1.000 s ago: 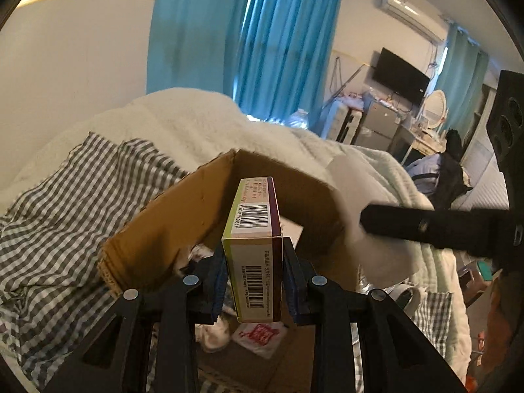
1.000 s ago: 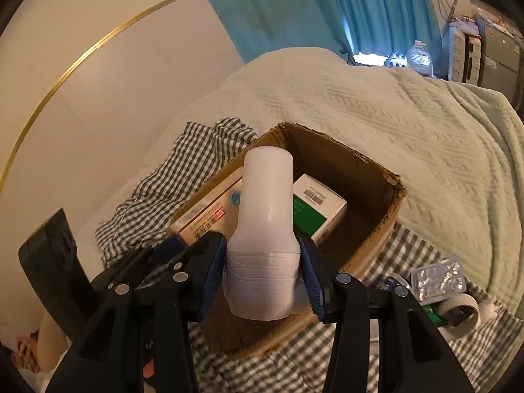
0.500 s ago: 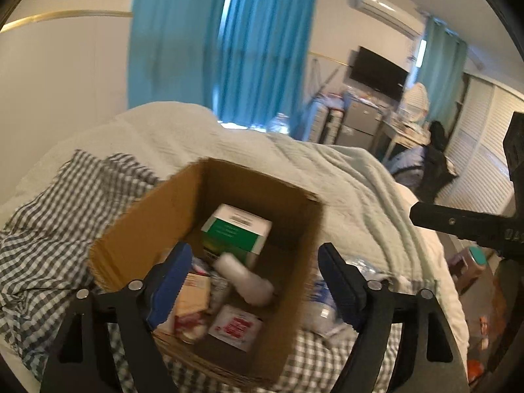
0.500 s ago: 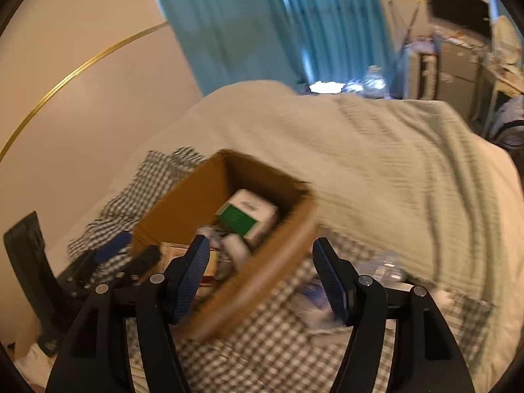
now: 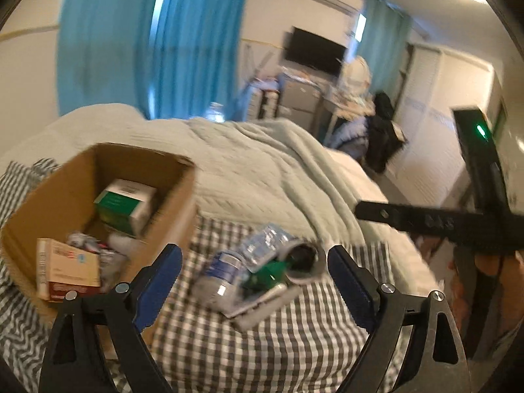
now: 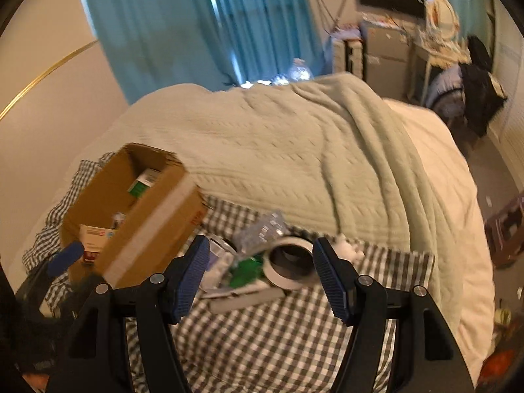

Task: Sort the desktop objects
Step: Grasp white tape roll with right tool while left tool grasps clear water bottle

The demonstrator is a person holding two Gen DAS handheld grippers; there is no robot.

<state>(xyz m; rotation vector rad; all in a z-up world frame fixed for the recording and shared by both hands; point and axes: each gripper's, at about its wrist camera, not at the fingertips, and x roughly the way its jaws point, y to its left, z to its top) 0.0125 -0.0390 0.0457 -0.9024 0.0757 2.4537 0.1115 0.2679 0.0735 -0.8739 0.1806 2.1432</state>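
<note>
A brown cardboard box [image 5: 62, 193] [image 6: 147, 229] stands on the checked cloth at the left. It holds a green-and-white carton [image 5: 126, 203], a pink-and-red carton [image 5: 68, 268] and blurred smaller things. To its right lies a pile: a tape roll [image 5: 303, 258] [image 6: 290, 263], a blister pack [image 5: 265, 245] [image 6: 262, 232], a small bottle [image 5: 222, 271], a green item [image 6: 245, 270] and a flat white box [image 6: 242, 298]. My left gripper [image 5: 252, 250] hovers over the pile, its jaws opening with nothing between them. My right gripper [image 6: 260, 242] stands open and empty over the same pile.
The checked cloth [image 5: 262, 344] covers the near part of a bed; a pale green blanket [image 6: 311, 150] lies behind it. A bit of white fluff [image 6: 348, 249] sits right of the tape roll. The bed drops off at the right. Blue curtains and furniture stand far behind.
The left gripper let go of its carton and the right let go of its white bottle at the box. Both opened and swung right, from the box to the pile.
</note>
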